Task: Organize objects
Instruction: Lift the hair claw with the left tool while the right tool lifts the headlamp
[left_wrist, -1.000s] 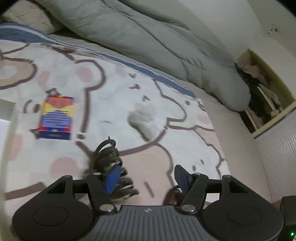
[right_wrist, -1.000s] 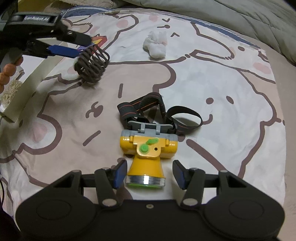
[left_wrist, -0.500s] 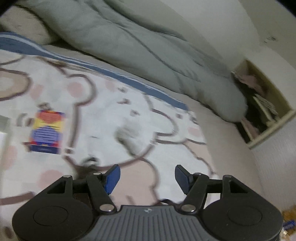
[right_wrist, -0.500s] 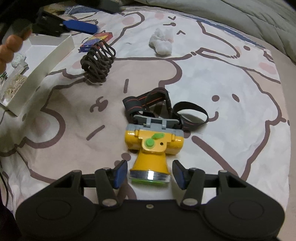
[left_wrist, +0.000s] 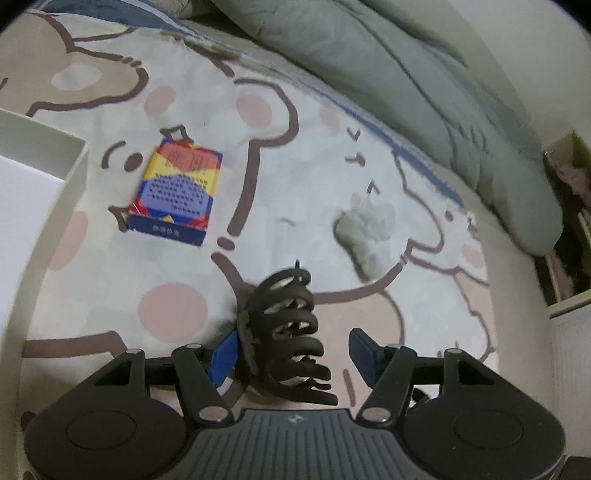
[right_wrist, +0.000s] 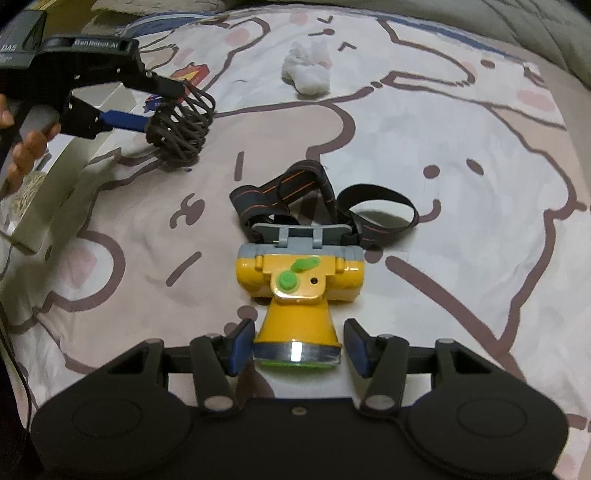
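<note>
Bed (right_wrist: 461, 229): covered by a cartoon-bear printed sheet; all items are laid on it. Grey duvet (left_wrist: 424, 85): bunched along the far edge.

White box (left_wrist: 48, 192): open-topped, set at the left side of the bed, near the left hand-held gripper.

Left hand-held gripper (left_wrist: 293, 352): jaws spread wide, placed around the dark claw hair clip (left_wrist: 290, 332). The blue left pad is seen touching or just beside the clip; the right pad is kept apart from it. In the right wrist view the same gripper (right_wrist: 162, 103) is shown with fingers above and below the clip (right_wrist: 181, 127).

Right hand-held gripper (right_wrist: 299, 349): jaws wide, positioned either side of the lens end of the headlamp, not gripping.

Yellow headlamp (right_wrist: 299, 288): green buttons on top, black strap (right_wrist: 325, 201) looped behind; located mid-bed.

Playing-card box (left_wrist: 177, 195): blue, red and yellow, laid flat between white box and clip.

Crumpled white tissue (left_wrist: 365, 232): lying beyond the clip, well apart.
</note>
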